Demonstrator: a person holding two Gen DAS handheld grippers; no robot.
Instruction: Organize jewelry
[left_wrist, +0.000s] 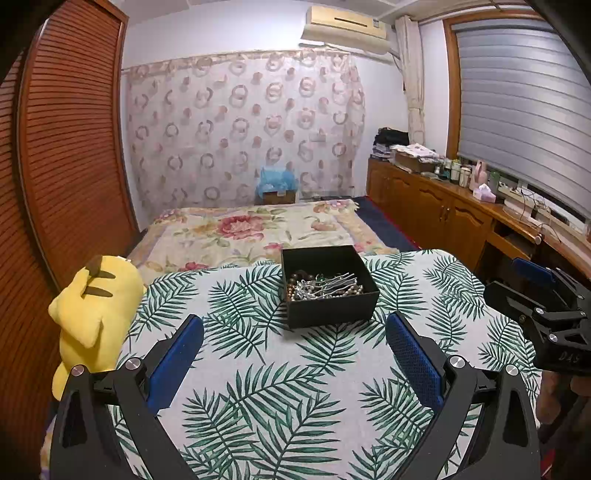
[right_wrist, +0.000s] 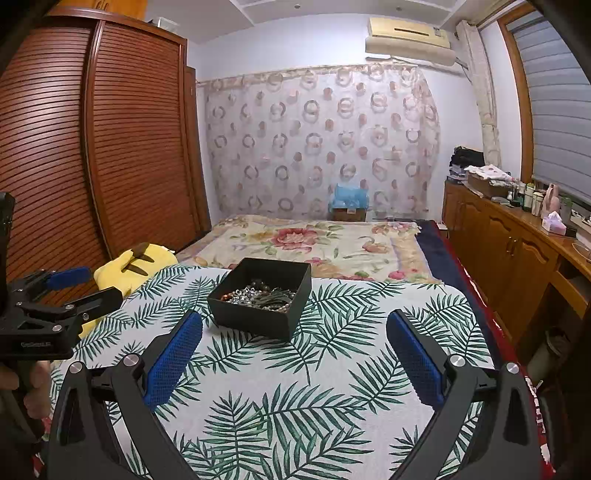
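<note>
A black open box (left_wrist: 328, 306) stands on the palm-leaf tablecloth (left_wrist: 288, 387). It holds a tangle of jewelry (left_wrist: 323, 286): brown beads, silver pieces and hairpins. My left gripper (left_wrist: 293, 325) is open and empty, just short of the box. The box also shows in the right wrist view (right_wrist: 258, 317), with the jewelry (right_wrist: 258, 295) inside. My right gripper (right_wrist: 293, 325) is open and empty, a little nearer than the box and to its right. Each gripper appears at the edge of the other's view, the right one (left_wrist: 543, 291) and the left one (right_wrist: 55, 291).
A yellow plush toy (left_wrist: 92, 314) lies at the table's left edge. A bed with a floral cover (left_wrist: 251, 229) lies beyond the table. A wooden wardrobe (right_wrist: 92, 147) stands left and a cluttered sideboard (left_wrist: 461, 192) right.
</note>
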